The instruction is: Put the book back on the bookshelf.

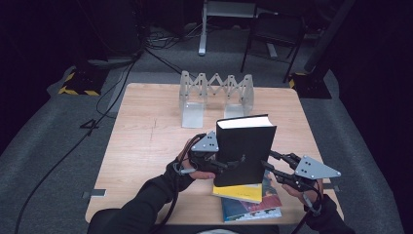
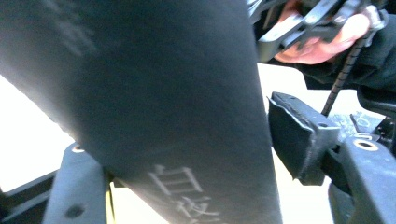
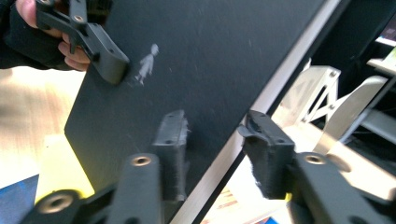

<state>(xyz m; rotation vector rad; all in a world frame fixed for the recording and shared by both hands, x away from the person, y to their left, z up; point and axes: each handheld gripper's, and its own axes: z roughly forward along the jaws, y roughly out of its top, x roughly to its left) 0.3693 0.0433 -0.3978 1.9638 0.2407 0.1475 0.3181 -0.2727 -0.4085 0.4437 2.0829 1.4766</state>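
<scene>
A thick black hardcover book [image 1: 246, 148] stands upright and slightly tilted over a stack of books at the table's near edge. My left gripper [image 1: 229, 165] is shut on it from the left, near the spine. In the left gripper view the dark spine with pale characters [image 2: 163, 93] sits between the jaws. One left fingertip [image 3: 109, 63] presses flat on the cover [image 3: 210, 60]. My right gripper [image 1: 269, 162] is open and straddles the book's fore edge. Its right pad [image 3: 266, 149] stands apart from the white page edge.
Under the black book lie a yellow book [image 1: 238, 192] and a colourful one [image 1: 253, 207]. A metal expanding book rack [image 1: 216, 95] stands at the far side of the wooden table [image 1: 146, 146]. Cables and a chair [image 1: 275, 29] are on the floor beyond.
</scene>
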